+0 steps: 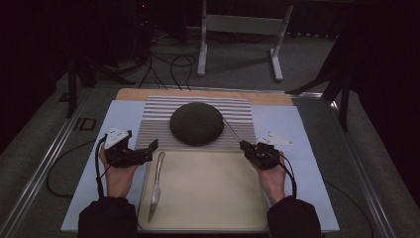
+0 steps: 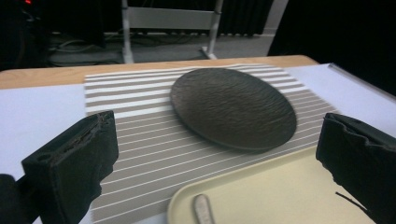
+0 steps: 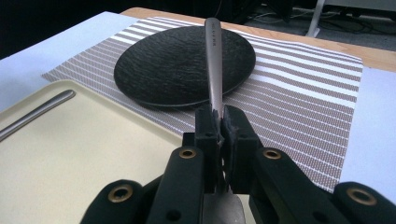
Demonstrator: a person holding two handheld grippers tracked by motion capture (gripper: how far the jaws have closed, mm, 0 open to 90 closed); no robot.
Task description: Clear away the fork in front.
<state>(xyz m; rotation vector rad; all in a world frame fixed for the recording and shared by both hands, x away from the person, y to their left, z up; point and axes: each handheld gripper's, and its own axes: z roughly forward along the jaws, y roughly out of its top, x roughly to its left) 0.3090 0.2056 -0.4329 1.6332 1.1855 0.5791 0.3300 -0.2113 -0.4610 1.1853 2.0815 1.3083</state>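
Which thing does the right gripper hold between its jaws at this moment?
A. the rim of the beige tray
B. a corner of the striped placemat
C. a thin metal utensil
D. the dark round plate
C: in the right gripper view the right gripper has its jaws shut on the thin metal utensil, whose handle sticks out over the dark round plate; the jaws touch neither mat nor tray.

which kind of utensil [image 3: 214, 56] sits clamped in the right gripper [image 3: 219, 122]: cannot tell, working end hidden beneath its jaws. ahead and left of it, knife [image 3: 35, 113] cut off by the frame edge. near the left gripper [image 2: 210, 154], only the knife's handle tip visible.
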